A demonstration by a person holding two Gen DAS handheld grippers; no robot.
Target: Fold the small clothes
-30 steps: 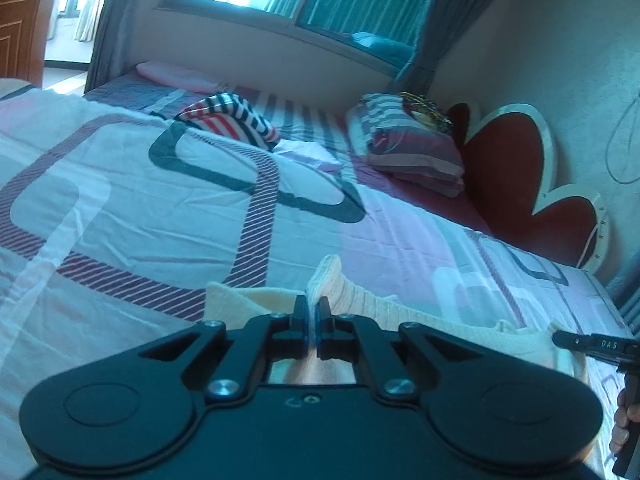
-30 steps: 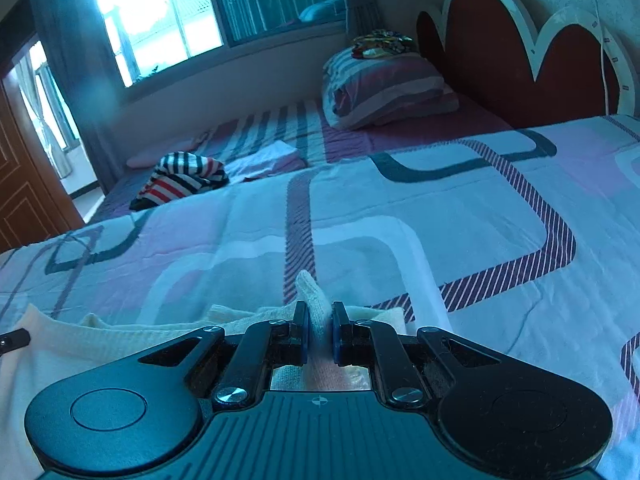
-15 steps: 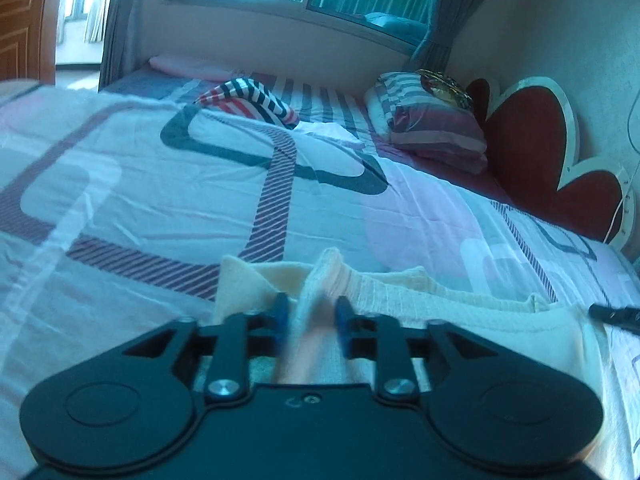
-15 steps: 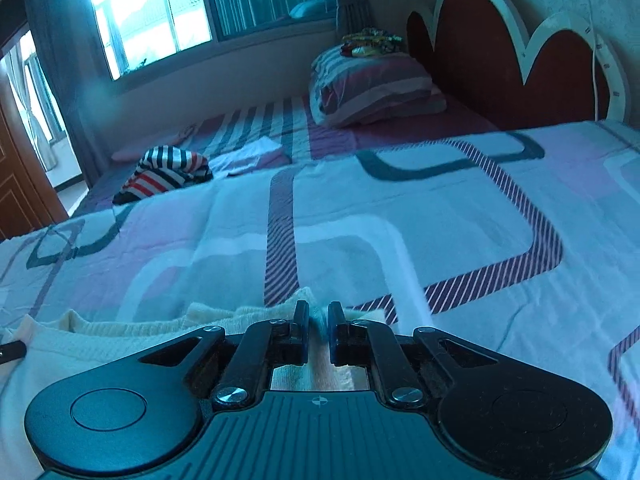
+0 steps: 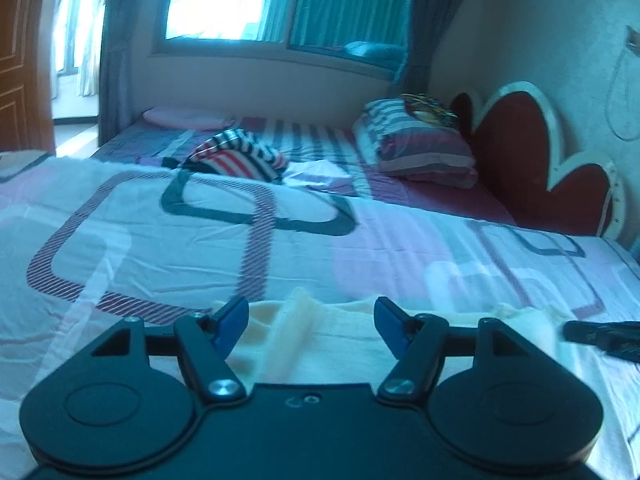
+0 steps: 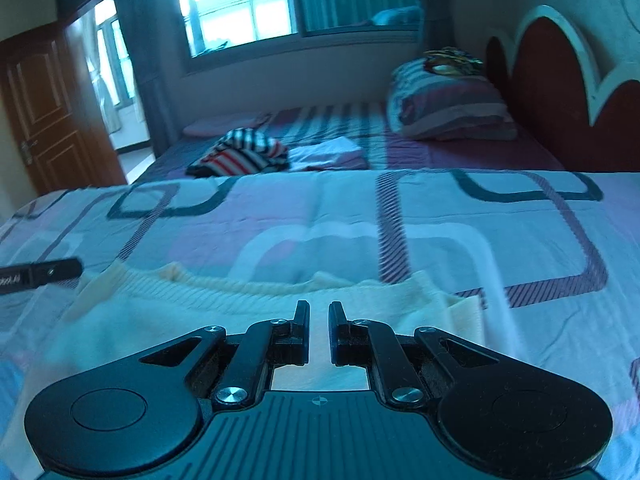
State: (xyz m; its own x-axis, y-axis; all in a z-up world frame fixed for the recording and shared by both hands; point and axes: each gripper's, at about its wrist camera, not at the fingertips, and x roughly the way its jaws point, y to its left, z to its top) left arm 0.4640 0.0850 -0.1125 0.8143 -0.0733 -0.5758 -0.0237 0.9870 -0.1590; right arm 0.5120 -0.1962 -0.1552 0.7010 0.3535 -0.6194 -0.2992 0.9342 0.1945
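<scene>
Since the earlier frame the left gripper (image 5: 311, 322) has just been opening: its blue fingertips (image 5: 232, 316), which pinched a ridge of the cream garment (image 5: 344, 344), now stand spread with that ridge loose between them, untouched. The right gripper (image 6: 319, 330) no longer has cloth bunched between its jaws; they stand close together with a narrow slit, and nothing visible is caught in it.

That garment lies spread flat on the patterned bedsheet (image 5: 200, 220), its ribbed edge (image 6: 248, 284) towards the far side of the bed.

My judgement is that the fold just laid could spring back. The raised ridge under the left gripper has not settled flat, and a fingertip drawn away too low could snag the knit and drag the layer askew. The right jaws, so nearly shut, might also carry a thread along as they lift.

Much is hard to tell. Both gripper bodies hide the near part of the garment, so the lower edge and any sleeves are unseen. Both views are blurred. A striped garment (image 6: 240, 156) and a pale folded piece (image 6: 324, 152) lie well apart, near the pillow (image 6: 448, 104).
</scene>
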